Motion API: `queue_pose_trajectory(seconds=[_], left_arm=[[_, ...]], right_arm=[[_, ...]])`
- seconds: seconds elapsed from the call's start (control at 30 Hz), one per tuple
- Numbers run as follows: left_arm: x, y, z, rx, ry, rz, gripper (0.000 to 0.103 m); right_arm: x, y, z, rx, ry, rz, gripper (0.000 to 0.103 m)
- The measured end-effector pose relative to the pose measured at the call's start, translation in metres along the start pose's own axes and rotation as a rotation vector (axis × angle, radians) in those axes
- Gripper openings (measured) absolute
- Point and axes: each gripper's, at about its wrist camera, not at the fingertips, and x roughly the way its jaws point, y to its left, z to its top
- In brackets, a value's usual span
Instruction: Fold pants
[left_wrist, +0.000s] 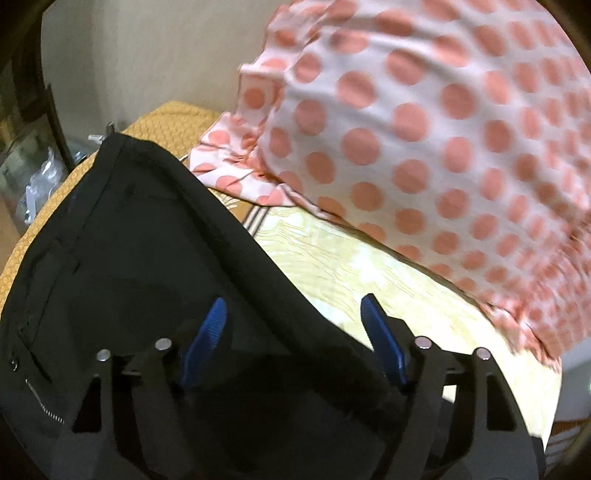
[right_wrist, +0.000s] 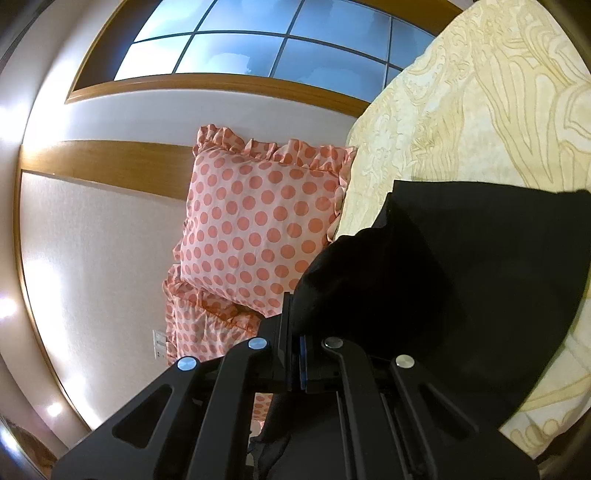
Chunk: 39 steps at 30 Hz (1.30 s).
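While your left gripper (left_wrist: 293, 317) hovers with its blue fingers (left_wrist: 207, 328) spread wide and gripping nothing, the black pants (left_wrist: 140, 236) lie on the cream bedspread (left_wrist: 369, 266) from its 9 to 11 o'clock. Your right gripper (right_wrist: 297, 354) pinches a bunched fold of the pants (right_wrist: 461, 277) between pressed-together fingers, the polka-dot pillow (right_wrist: 255, 225) at 11 o'clock.

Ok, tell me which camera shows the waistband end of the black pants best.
The left wrist view. The black pants lie there with waistband seam, belt loop and zipper visible, under the open left gripper. The right wrist view shows only plain dark fabric bunched at the shut right gripper.
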Motion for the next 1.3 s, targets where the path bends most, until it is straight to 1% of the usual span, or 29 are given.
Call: queue_pose_trajectory(seconds=[0.03, 0.07, 0.1, 0.13, 0.17, 0.2, 0.23, 0.3, 0.37, 0.47, 0.53, 0.6, 0.63, 0.7, 0.73, 0.8, 0.87, 0.9, 0.97, 1.03, 1.07, 1.13, 1.2, 1.27, 1.3], left_arm=[[0.008, 0.003, 0.004, -0.026, 0.011, 0.020, 0.065], [0.012, 0.007, 0.006, -0.047, 0.020, 0.026, 0.063], [0.016, 0.010, 0.007, -0.068, 0.029, 0.032, 0.058], [0.018, 0.015, 0.008, -0.093, 0.037, 0.031, 0.046], [0.020, 0.023, 0.007, -0.120, 0.061, 0.022, 0.038], [0.020, 0.028, 0.006, -0.131, 0.073, 0.007, 0.019], [0.019, 0.032, 0.005, -0.141, 0.077, 0.000, 0.017], [0.003, 0.042, -0.001, -0.152, 0.052, -0.008, 0.015], [-0.028, 0.047, -0.010, -0.130, -0.005, -0.012, 0.014], [-0.089, 0.052, -0.035, -0.090, -0.115, -0.031, 0.014], [-0.134, 0.067, -0.070, -0.078, -0.198, -0.035, 0.014], [-0.161, 0.085, -0.110, -0.082, -0.240, -0.033, 0.014], [-0.175, 0.096, -0.140, -0.090, -0.252, -0.026, 0.014], [-0.179, 0.110, -0.178, -0.109, -0.253, -0.012, 0.014], [-0.180, 0.119, -0.206, -0.124, -0.248, 0.006, 0.014], [-0.176, 0.128, -0.237, -0.144, -0.238, 0.031, 0.014], [-0.168, 0.139, -0.263, -0.191, -0.208, 0.034, 0.014], [-0.165, 0.144, -0.270, -0.217, -0.201, 0.020, 0.014], [-0.164, 0.147, -0.274, -0.229, -0.209, 0.004, 0.014], [-0.168, 0.146, -0.270, -0.217, -0.225, 0.008, 0.018], [-0.169, 0.145, -0.269, -0.215, -0.230, 0.005, 0.019], [-0.169, 0.144, -0.266, -0.221, -0.229, -0.007, 0.022], [-0.166, 0.145, -0.262, -0.236, -0.223, -0.027, 0.023], [-0.166, 0.145, -0.256, -0.241, -0.213, -0.050, 0.022], [-0.168, 0.145, -0.256, -0.239, -0.219, -0.057, 0.020]], right_arm=[[0.001, 0.001, 0.000, -0.004, 0.002, -0.001, 0.003], [0.001, 0.001, 0.001, -0.010, 0.003, -0.004, 0.003], [0.001, 0.002, 0.001, -0.017, 0.005, -0.010, 0.003], [0.003, 0.003, 0.002, -0.023, 0.007, -0.015, 0.003], [0.005, 0.002, 0.003, -0.027, 0.009, -0.019, 0.003], [0.007, 0.002, 0.004, -0.031, 0.011, -0.023, 0.003], [0.010, 0.003, 0.006, -0.038, 0.015, -0.034, 0.003], [0.016, 0.005, 0.010, -0.050, 0.021, -0.050, 0.003], [0.020, 0.011, 0.016, -0.073, 0.022, -0.055, 0.003], [0.016, 0.029, 0.024, -0.142, 0.003, -0.050, 0.003], [0.009, 0.037, 0.026, -0.185, -0.013, -0.056, 0.003], [0.001, 0.038, 0.029, -0.208, -0.027, -0.088, 0.003], [-0.002, 0.035, 0.029, -0.204, -0.029, -0.107, 0.003], [-0.007, 0.021, 0.029, -0.171, -0.028, -0.160, 0.003], [-0.008, 0.015, 0.028, -0.157, -0.024, -0.181, 0.003], [-0.009, 0.000, 0.026, -0.122, -0.013, -0.229, 0.003], [-0.010, -0.010, 0.025, -0.098, -0.006, -0.254, 0.003], [-0.010, -0.013, 0.025, -0.094, -0.005, -0.259, 0.003], [-0.012, -0.015, 0.024, -0.087, -0.002, -0.265, 0.003], [-0.015, -0.016, 0.024, -0.086, -0.001, -0.267, 0.003], [-0.014, -0.017, 0.024, -0.083, 0.001, -0.272, 0.003], [-0.013, -0.021, 0.025, -0.070, 0.011, -0.297, 0.003], [-0.008, -0.024, 0.030, -0.042, 0.039, -0.324, 0.003], [-0.007, -0.014, 0.032, -0.053, 0.039, -0.294, 0.003], [-0.010, -0.003, 0.031, -0.091, 0.030, -0.272, 0.003]])
